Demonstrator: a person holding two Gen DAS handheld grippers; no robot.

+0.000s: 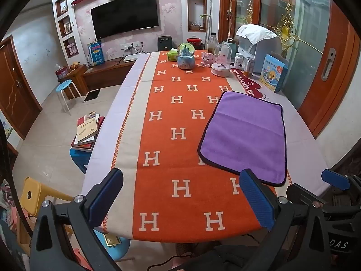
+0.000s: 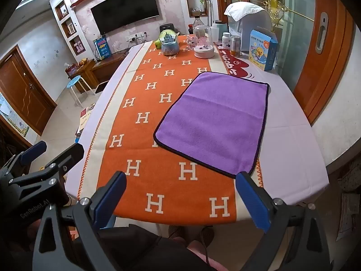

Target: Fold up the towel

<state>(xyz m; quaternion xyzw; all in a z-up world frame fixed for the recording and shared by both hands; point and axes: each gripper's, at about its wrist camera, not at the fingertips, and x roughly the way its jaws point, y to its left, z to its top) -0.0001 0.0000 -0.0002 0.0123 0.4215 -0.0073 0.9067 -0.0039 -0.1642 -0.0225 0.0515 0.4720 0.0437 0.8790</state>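
One purple towel [image 2: 214, 122] lies spread flat, a single layer with a dark trimmed edge, filling the centre right of the right wrist view and the right half of the left wrist view. It rests partly on the orange runner [image 2: 144, 135] with white H letters and partly on the pale cloth [image 2: 291, 149] covering the table. Nothing has been folded yet, so I judge this the very start: the approach before the first grasp.

Both tools are spread wide and hold nothing. The right gripper [image 2: 180, 201] hangs over the near table edge, its right finger just short of the towel's near right corner. The left gripper [image 1: 180, 201] sits at the bottom of its frame, its right finger overlapping the towel's near edge in the picture; contact cannot be told.

The next move likely calls for each gripper to pinch one near corner, then carry that edge to the far edge.

Jars, a snow globe [image 2: 169, 43] and a blue box [image 2: 262, 52] stand across the upper middle, well apart from the towel.
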